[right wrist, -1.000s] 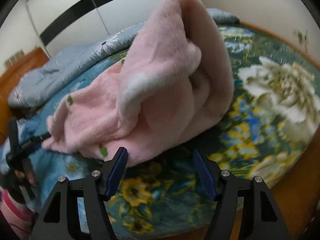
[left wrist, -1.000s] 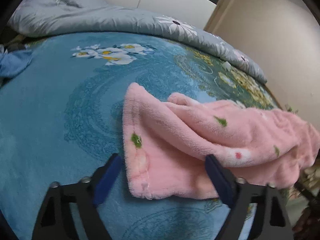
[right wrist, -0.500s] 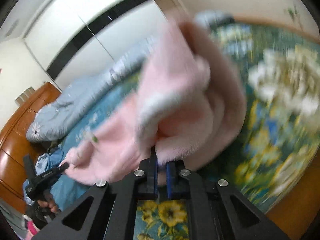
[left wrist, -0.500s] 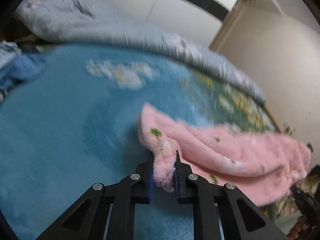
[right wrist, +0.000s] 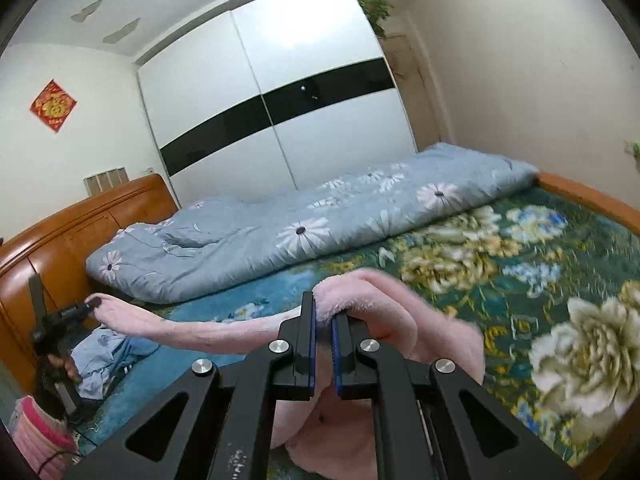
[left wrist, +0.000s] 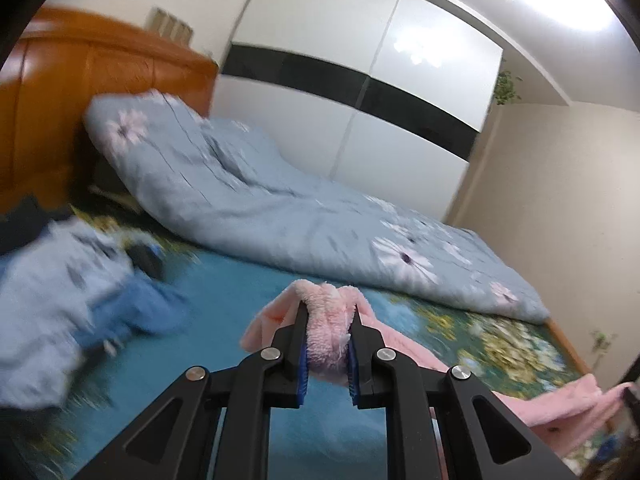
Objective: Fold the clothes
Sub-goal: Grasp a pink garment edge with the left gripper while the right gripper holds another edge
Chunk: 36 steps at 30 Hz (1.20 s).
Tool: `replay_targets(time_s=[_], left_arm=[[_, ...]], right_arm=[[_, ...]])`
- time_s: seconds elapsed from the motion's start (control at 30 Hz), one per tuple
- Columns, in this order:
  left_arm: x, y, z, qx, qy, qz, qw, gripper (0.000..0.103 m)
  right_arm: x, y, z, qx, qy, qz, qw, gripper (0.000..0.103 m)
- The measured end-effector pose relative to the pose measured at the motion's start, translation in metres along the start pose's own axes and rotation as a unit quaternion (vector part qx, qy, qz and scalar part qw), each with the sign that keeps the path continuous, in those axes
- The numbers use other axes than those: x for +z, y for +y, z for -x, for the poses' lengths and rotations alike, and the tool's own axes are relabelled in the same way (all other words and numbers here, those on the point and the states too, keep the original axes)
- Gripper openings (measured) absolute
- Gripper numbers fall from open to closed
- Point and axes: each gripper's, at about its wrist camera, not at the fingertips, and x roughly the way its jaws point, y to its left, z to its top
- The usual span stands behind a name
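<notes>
A fluffy pink garment [left wrist: 329,332] is lifted off the blue floral bedspread [left wrist: 224,284] and stretched between both grippers. My left gripper [left wrist: 327,320] is shut on one bunched end of it; the cloth trails right toward the other gripper at the frame's edge. In the right wrist view my right gripper [right wrist: 323,312] is shut on the other end of the pink garment [right wrist: 384,304], which hangs below the fingers and runs left as a taut band to the left gripper [right wrist: 90,303], held by a hand.
A grey-blue flowered quilt [right wrist: 304,236] lies rolled along the far side of the bed. Blue clothes [left wrist: 60,304] are heaped at the left near the wooden headboard [left wrist: 80,88]. A white wardrobe [right wrist: 280,112] stands behind. The bed's wooden edge [right wrist: 588,196] runs at right.
Both grippers went from open to shut on the pink garment's ends, then rose, lifting and stretching it above the bed. The views have tilted up toward the wardrobe.
</notes>
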Motion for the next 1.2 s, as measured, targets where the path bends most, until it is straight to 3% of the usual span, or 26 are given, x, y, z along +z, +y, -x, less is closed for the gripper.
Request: replay_targets(time_s=[0.07,0.2,0.37,0.47,0.6,0.7,0.83,0.9,1.0,1.13,1.2], left_arm=[[0.016,0.008,-0.006,0.034,-0.009,-0.011,0.9993,0.016],[0.032,0.017,-0.049,0.080,0.020,-0.030,0.9961,0.016],[0.051,0.028,-0.102,0.136,0.056,-0.052,0.9878,0.016],[0.044,0.022,-0.124,0.132,0.087,-0.051,0.9861,0.018],[0.028,0.014,-0.158,0.115,0.143,-0.048,0.9818,0.022],[-0.002,0.009,-0.164,0.069,0.185,-0.037,0.9795,0.034],[-0.039,-0.003,-0.141,0.004,0.214,-0.005,0.9768,0.035],[-0.058,-0.022,-0.119,-0.068,0.218,0.006,0.9736,0.042],[-0.092,-0.057,-0.083,-0.173,0.218,0.001,0.9605,0.062],[-0.128,-0.108,-0.048,-0.285,0.226,-0.017,0.9313,0.064],[-0.143,-0.133,-0.034,-0.328,0.225,-0.039,0.9166,0.071]], right_arm=[[0.010,-0.003,0.005,0.007,-0.021,-0.008,1.000,0.006],[0.027,-0.009,0.007,0.016,-0.048,-0.033,0.998,0.006],[0.062,0.006,0.006,0.022,-0.075,-0.015,0.997,0.006],[0.093,0.014,0.014,0.025,-0.108,-0.006,0.994,0.006],[0.115,0.022,0.007,0.026,-0.103,0.004,0.994,0.006],[0.118,0.038,-0.006,0.037,-0.080,0.024,0.996,0.006],[0.121,0.068,-0.024,0.091,-0.060,0.025,0.994,0.006],[0.122,0.090,-0.034,0.114,-0.048,0.035,0.992,0.006],[0.119,0.125,-0.050,0.145,-0.027,0.055,0.987,0.006],[0.106,0.165,-0.058,0.174,0.000,0.082,0.981,0.006],[0.099,0.178,-0.058,0.178,0.010,0.092,0.980,0.006]])
